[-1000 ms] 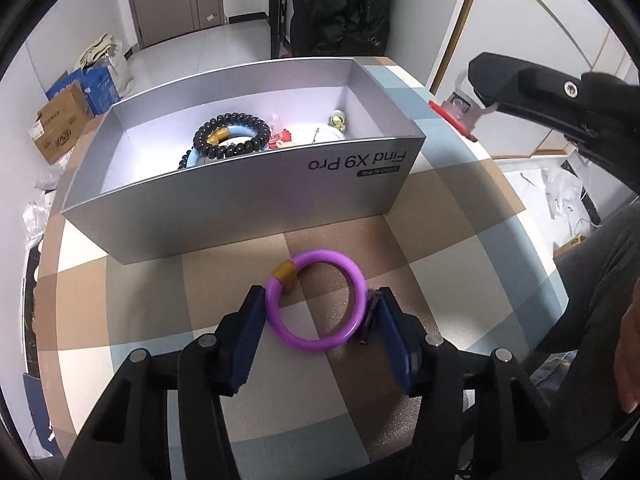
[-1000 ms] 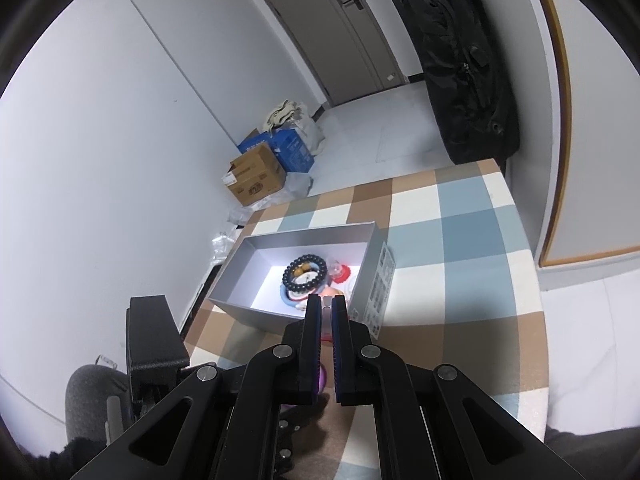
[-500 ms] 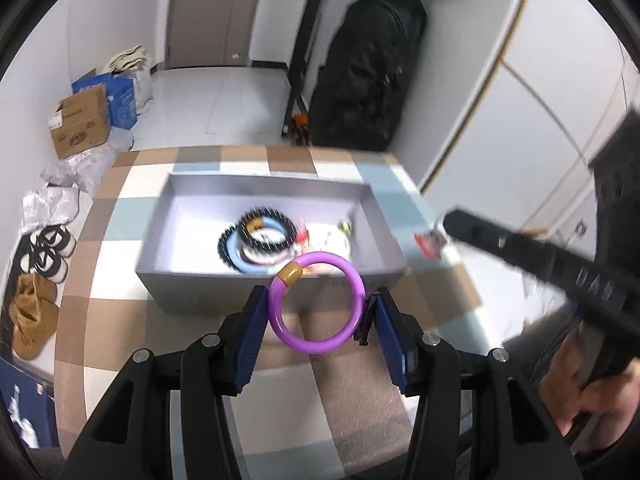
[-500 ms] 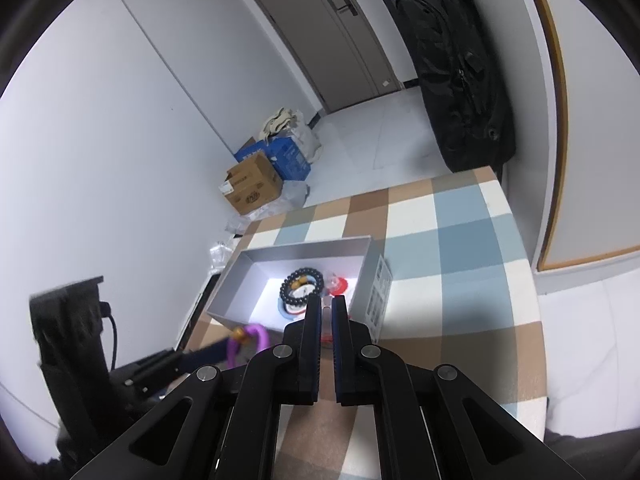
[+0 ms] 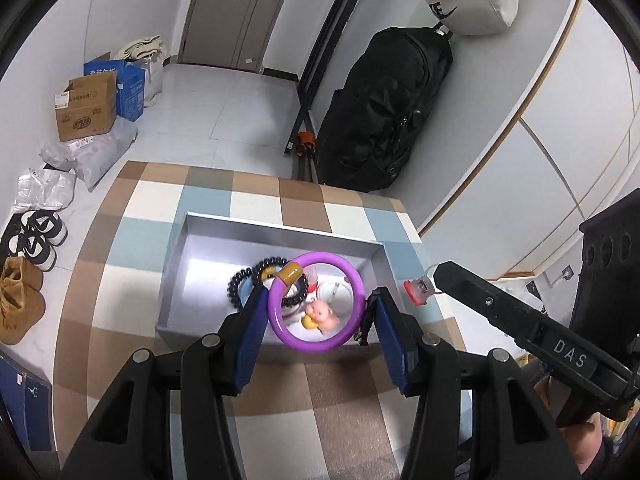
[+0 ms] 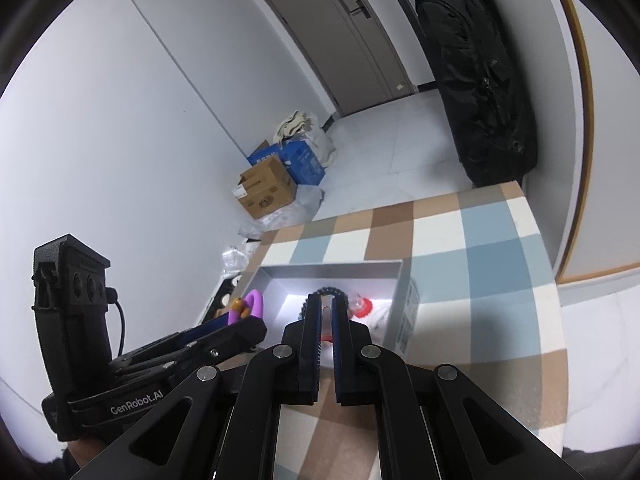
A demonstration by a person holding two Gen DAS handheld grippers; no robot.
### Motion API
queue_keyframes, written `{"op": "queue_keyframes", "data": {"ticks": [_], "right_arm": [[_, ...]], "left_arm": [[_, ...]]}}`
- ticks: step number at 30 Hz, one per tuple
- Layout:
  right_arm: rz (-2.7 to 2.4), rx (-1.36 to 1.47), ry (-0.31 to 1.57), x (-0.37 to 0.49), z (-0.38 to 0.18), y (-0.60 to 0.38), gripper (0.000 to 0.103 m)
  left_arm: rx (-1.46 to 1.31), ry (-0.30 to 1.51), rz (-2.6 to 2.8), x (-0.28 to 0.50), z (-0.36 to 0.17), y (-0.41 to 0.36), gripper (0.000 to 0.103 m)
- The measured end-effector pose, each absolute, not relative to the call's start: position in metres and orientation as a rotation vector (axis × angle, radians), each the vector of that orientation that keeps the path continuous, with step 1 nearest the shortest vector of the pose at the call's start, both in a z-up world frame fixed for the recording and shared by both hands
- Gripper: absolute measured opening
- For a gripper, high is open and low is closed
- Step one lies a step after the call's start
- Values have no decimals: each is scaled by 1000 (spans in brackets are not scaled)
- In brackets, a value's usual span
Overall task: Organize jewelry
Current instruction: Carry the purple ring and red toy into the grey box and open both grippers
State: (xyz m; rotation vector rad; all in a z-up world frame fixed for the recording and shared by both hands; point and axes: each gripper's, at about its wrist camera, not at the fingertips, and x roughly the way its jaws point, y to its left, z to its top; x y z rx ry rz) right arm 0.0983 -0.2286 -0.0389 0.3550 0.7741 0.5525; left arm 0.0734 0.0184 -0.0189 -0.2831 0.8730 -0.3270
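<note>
My left gripper [image 5: 319,294] is shut on a purple bangle [image 5: 276,314] with a gold band, its blue pads pressing both sides. The bangle hangs in the air over the near wall of the open grey box [image 5: 280,236]. Inside the box lie a black bead bracelet [image 5: 237,280], a pink pig charm [image 5: 322,314] and other small pieces. In the right wrist view the bangle [image 6: 258,302] and the left gripper [image 6: 248,320] show left of the box [image 6: 332,266]. My right gripper [image 6: 327,300] is shut on a small red-and-clear piece [image 5: 416,291], right of the box.
The box stands on a table with a checked cloth [image 5: 348,396]; its edges are close on the right and far side. On the floor beyond are a black bag [image 5: 380,120], cardboard boxes [image 5: 86,106] and shoes [image 5: 36,240]. A hand [image 5: 592,436] holds the right gripper.
The left gripper has lifted the purple bangle off the table and carried it up over the box's near wall, rolling as it rose. The right gripper has stayed where it was.
</note>
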Motion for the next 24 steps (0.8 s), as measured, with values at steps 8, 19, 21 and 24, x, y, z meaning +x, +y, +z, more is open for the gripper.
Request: {"op": "queue_keyframes", "data": {"ticks": [8,19,21,24], "right_arm": [[554,373,787,119,-41,-226,4],[572,371,824,138,-48,-215,4],[571,367,832,140,-51,-214,4],[565,364,851,144,-56,-213,4]], "left_arm": [[-299,909,-304,95,-24,23,47],[-293,971,-274,113,-38,23,47],[-288,974,-270,115,-39,22,47],[-279,982,-267,117,-40,20,47]]}}
